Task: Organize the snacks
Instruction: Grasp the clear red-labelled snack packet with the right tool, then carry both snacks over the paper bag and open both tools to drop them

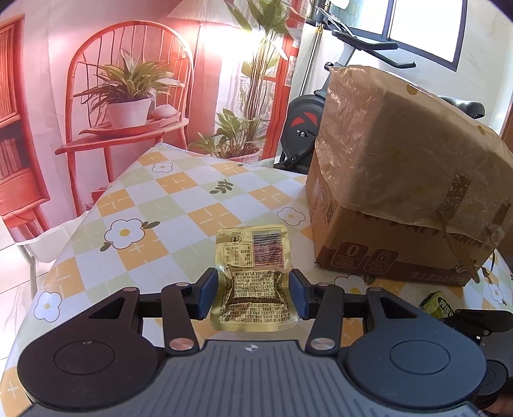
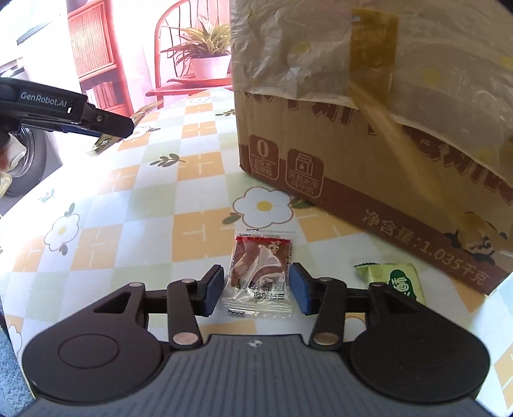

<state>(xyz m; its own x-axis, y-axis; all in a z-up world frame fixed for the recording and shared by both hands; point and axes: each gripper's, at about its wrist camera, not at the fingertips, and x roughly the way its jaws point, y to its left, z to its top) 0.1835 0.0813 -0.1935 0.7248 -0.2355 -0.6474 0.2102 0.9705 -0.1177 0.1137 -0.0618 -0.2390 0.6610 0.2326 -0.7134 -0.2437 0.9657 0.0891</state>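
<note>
printed plant backdrop [image 1: 128, 89], bright window [image 1: 426, 22]

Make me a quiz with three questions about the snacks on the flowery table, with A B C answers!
1. Where is the green packet?
A. right of the right gripper, by the cardboard box
B. on top of the box
C. on the red chair

2. What colour is the packet between the left gripper's fingers?
A. blue
B. gold
C. pink

3. How does the clear packet lie?
A. hanging in the air
B. inside the box
C. flat on the tablecloth between the fingers

Answers: 1 A, it lies on the cloth near the box's bottom edge. 2 B, the gold packet shows a barcode. 3 C, its whole length rests on the cloth.
</note>
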